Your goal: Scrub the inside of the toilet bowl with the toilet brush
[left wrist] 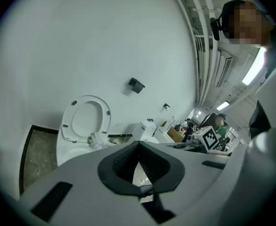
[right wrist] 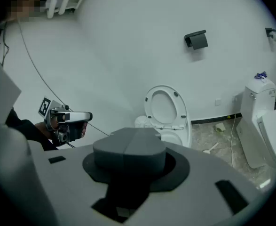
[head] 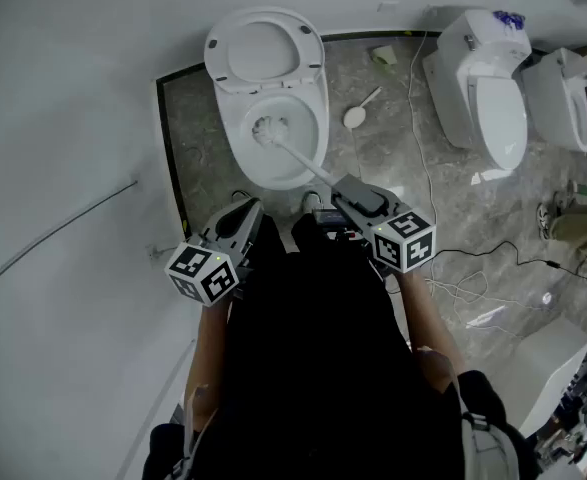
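The white toilet (head: 313, 153) stands with its lid and seat up against the wall. The toilet brush's white head (head: 270, 128) sits inside the bowl, and its pale handle (head: 308, 165) slants back to my right gripper (head: 341, 190), which is shut on it. In the right gripper view the jaws of the right gripper (right wrist: 128, 149) meet and hide the handle. My left gripper (head: 245, 213) hangs at the bowl's near left, open and empty. In the left gripper view, the left gripper (left wrist: 140, 166) has a gap between its jaws, and the brush head (left wrist: 98, 139) shows beyond.
A second toilet (head: 493, 98) and a third one (head: 565, 98) stand to the right. A small white long-handled tool (head: 358, 113) lies on the marble floor. Cables (head: 463, 273) trail at the right. The white wall is at the left, with a black holder (right wrist: 196, 40) on it.
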`<state>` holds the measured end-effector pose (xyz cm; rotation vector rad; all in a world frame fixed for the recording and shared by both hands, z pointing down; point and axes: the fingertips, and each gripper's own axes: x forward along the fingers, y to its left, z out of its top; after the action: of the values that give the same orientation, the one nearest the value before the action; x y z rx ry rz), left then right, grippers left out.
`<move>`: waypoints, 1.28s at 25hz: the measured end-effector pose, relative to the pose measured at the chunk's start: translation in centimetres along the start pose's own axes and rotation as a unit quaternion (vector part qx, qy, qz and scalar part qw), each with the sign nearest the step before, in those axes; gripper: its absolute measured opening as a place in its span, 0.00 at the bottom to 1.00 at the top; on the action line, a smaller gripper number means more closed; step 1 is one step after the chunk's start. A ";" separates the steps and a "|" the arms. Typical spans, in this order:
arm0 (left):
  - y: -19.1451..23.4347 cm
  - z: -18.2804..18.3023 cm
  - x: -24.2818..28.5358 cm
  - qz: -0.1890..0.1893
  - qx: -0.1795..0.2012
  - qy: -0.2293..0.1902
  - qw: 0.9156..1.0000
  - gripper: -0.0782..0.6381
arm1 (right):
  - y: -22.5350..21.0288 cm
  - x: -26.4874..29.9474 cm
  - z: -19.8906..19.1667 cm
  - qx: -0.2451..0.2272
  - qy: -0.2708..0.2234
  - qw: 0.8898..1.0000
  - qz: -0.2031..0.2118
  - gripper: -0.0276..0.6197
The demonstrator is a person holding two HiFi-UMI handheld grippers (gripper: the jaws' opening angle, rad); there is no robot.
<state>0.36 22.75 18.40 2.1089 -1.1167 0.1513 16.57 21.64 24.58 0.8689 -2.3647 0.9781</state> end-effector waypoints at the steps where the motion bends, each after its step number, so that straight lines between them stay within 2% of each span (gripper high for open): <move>1: -0.1 -0.3 0.1 0.001 -0.001 0.002 1.000 0.12 | -0.1 0.0 -0.2 -0.001 0.002 1.000 -0.001 0.28; 10: -0.9 -1.5 0.8 -0.001 -0.002 0.007 1.000 0.12 | -0.7 -0.8 -1.0 -0.002 -0.001 1.000 -0.004 0.28; 16: -1.9 -2.2 0.9 -0.003 -0.002 0.014 1.000 0.12 | -0.6 -1.6 -1.3 0.012 -0.011 1.000 0.013 0.28; 32: -1.0 -3.9 0.0 0.017 -0.025 0.023 0.999 0.12 | -0.6 -0.6 -3.1 0.016 0.018 1.000 0.010 0.28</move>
<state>1.97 25.62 20.71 2.0342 -1.1179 0.1841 17.89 23.81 26.58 0.8343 -2.3365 1.0331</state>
